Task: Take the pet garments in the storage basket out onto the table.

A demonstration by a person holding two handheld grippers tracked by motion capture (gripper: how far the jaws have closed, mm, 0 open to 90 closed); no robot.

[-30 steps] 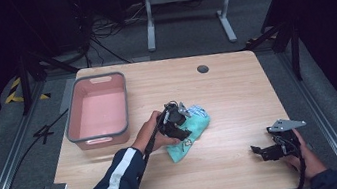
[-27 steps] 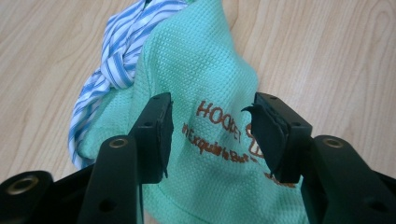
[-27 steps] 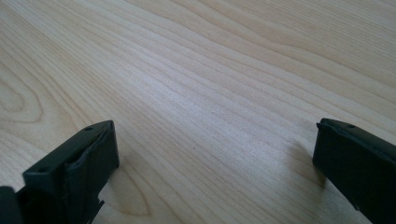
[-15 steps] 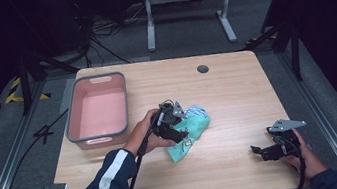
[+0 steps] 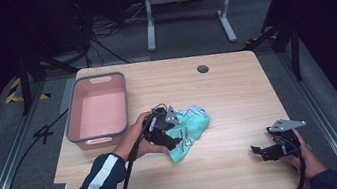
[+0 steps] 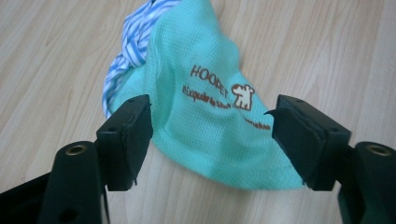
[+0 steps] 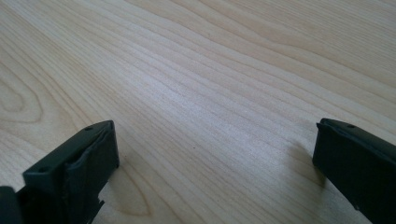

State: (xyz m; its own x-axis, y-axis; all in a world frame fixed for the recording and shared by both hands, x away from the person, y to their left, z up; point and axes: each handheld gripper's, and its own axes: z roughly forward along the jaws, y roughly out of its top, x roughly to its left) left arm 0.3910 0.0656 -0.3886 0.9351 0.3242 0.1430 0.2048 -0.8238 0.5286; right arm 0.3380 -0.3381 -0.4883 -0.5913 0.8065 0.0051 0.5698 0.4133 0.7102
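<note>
table (image 5: 236,89): pale wood (dark room) | left hand-held gripper (image 6: 212,135): jaws just opening over teal cloth (image 6: 210,107) | right hand-held gripper (image 7: 215,163): open

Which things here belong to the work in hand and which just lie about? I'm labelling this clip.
In the work:
- teal cloth, lying on the table
- left tongs, jaws just opened, apart at the cloth's sides

Lying about:
- pink bin
- right tongs, open over bare wood

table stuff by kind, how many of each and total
cloth: 1
pink bin: 1
grippers: 2, left gripper and right gripper
total: 4
</note>
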